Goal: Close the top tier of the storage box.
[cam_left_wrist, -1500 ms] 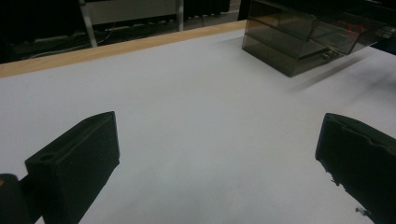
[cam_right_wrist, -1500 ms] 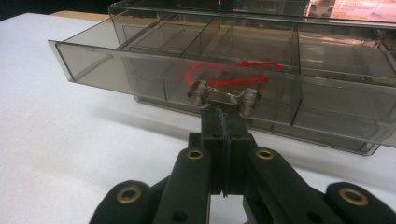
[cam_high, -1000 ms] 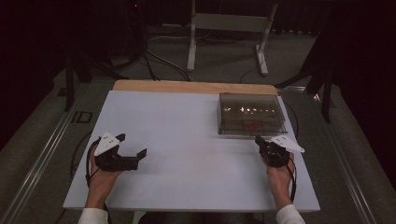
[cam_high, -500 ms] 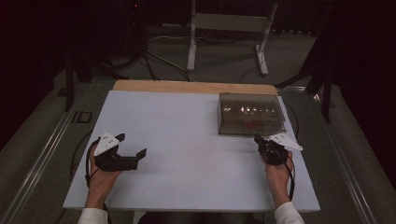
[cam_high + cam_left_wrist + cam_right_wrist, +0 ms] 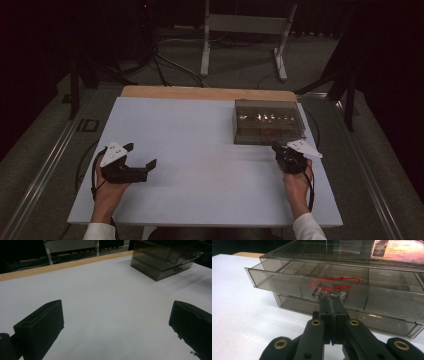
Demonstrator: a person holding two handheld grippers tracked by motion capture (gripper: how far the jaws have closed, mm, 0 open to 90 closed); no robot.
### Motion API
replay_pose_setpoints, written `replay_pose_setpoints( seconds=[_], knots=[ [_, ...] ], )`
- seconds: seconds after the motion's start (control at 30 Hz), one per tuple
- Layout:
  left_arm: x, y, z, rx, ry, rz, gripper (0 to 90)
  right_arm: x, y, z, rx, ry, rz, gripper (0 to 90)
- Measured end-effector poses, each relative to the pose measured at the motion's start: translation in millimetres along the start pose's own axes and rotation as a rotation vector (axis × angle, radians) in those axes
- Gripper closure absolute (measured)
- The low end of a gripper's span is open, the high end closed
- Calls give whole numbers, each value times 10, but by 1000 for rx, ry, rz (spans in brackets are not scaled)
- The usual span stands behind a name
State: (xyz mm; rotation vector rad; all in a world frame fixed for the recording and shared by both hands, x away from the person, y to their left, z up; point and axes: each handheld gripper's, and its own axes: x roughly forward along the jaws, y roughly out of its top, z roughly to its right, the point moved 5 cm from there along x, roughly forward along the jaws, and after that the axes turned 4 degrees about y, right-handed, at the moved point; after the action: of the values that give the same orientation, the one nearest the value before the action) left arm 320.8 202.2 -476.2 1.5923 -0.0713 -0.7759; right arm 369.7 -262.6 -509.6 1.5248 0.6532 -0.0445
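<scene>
Fingers, right gripper (image 5: 331,301): pressed together on the clear handle (image 5: 329,293) of the upper drawer (image 5: 287,281) of the smoky plastic drawer box (image 5: 268,121); the drawer stands pulled out a little past the box front.
Fingers, left gripper (image 5: 141,161): spread wide with nothing between them, low over bare table (image 5: 200,150), pointing toward the middle.
Box position: far right part of the table, its back near the wooden strip (image 5: 205,93) along the far edge, its right side near the table's right edge.
Drawer contents: a red cord (image 5: 334,282) lies in a middle compartment, just behind the handle.
Open room: wide bare surface between the two grippers and across the whole left half; only a narrow band of table lies between the box front and the right hand (image 5: 296,186).
Left hand (image 5: 109,186): near the table's left front corner, well apart from the box.
Change from earlier frame: the right gripper sits slightly nearer the person than a second ago; the left gripper has stayed put.
</scene>
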Motion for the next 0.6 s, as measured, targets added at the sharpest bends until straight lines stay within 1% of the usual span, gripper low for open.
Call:
replay_pose_setpoints(
  seconds=[0.13, 0.4, 0.6],
  knots=[
    [1, 1, 4, 3, -1, -1, 12, 27, 20, 10, 6, -4, -1, 900],
    [-1, 1, 3, 1, -2, 0, 12, 78, 69, 16, -5, -13, -8, 899],
    [3, -2, 1, 0, -2, -1, 12, 116, 72, 32, 7, -19, -6, 899]
  ],
)
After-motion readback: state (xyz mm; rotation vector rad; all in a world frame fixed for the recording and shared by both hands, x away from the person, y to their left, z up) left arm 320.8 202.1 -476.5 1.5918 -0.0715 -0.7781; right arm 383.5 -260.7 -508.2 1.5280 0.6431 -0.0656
